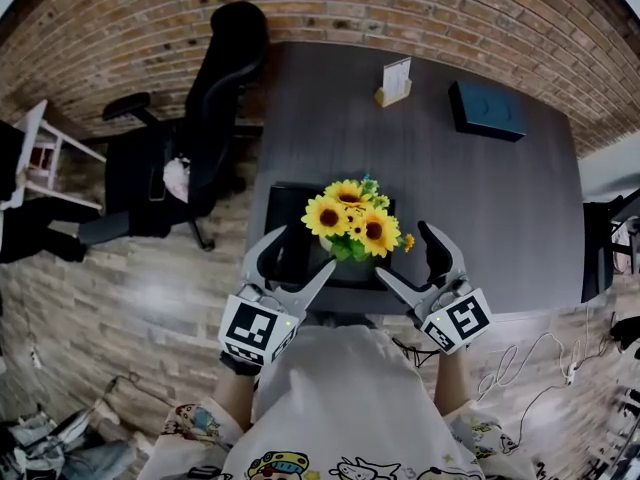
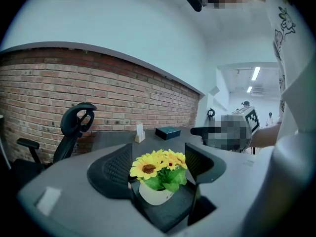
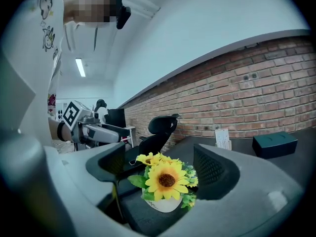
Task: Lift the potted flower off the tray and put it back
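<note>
Left gripper (image 1: pixel 303 249) and right gripper (image 1: pixel 403 251) both had jaws wide apart, pads pressing on nothing, flanking the potted flower (image 1: pixel 352 220). The flower sat upright on the dark tray (image 1: pixel 288 208) at the near edge of the counter (image 1: pixel 480 198).

Risks: closing on blooms instead of the white pot would likely crush petals or slip; uneven squeeze could tip the round pot or drag the tray.

Writing: stand-up card (image 1: pixel 394 80) too small to read; gripper cubes carried square markers only.

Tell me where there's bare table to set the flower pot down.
Bare: the table right of the tray, in front of the dark box, and between tray and card stand. Crowded: the near edge, where left gripper and right gripper flank the potted flower.
</note>
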Demonstrator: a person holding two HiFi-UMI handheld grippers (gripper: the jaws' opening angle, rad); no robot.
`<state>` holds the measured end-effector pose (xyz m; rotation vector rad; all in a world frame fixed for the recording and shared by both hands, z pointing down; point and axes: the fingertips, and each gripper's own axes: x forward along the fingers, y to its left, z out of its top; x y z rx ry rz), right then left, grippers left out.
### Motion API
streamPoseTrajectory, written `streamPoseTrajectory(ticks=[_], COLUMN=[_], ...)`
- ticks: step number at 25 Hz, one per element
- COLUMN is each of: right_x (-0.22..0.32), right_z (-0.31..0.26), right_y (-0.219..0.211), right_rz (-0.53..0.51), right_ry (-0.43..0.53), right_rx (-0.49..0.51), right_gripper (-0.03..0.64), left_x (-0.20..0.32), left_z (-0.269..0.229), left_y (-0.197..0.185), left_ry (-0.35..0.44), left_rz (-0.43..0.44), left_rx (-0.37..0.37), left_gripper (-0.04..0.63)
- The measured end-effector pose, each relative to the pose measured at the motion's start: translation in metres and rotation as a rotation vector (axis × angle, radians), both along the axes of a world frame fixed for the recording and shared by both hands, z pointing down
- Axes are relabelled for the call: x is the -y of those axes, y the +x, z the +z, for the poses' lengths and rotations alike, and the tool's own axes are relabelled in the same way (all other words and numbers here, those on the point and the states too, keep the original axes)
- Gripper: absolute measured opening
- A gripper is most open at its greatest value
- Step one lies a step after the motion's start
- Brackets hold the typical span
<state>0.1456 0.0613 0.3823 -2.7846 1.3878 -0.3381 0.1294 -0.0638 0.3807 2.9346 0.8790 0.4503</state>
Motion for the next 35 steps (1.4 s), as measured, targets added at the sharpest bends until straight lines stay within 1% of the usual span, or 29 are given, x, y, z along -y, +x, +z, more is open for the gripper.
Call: streamPoseTrajectory(ticks=[2, 5, 8, 17, 21, 30, 35], right_x=[0.000, 0.001, 0.003, 0.007, 0.010, 0.022, 0.026], right_z=[0.006, 0.016, 0.026, 0.057, 0.069, 0.099, 0.116], right_y=[0.000, -0.001, 0.001, 0.009, 0.012, 0.014, 0.018], right_rz=[-0.013, -0.030, -0.051, -0.138, -0.164, -0.202, -0.203], right_ry=[-0.007, -0.012, -0.023, -0.089, -0.101, -0.134, -0.117], right_rx=[0.015, 0.039, 0.055, 0.070, 0.079, 0.100, 0.114], right_gripper=[0.433, 0.440, 0.449, 0.477, 0.480, 0.480, 0.480], left_x=[-0.002, -0.005, -0.008, -0.014, -0.019, -0.024, -0.030], left_z=[0.006, 0.017, 0.025, 0.059, 0.072, 0.108, 0.127], left_y=[0.000, -0.002, 0.002, 0.004, 0.004, 0.007, 0.007], left_ry=[0.004, 0.010, 0.015, 0.012, 0.004, 0.061, 0.101], left_rz=[0.009, 0.024, 0.040, 0.095, 0.122, 0.163, 0.189], left_rx=[0.012, 0.050, 0.050, 0.112, 0.134, 0.154, 0.173], left_gripper=[0.344, 0.353, 0.365, 0.405, 0.420, 0.423, 0.425])
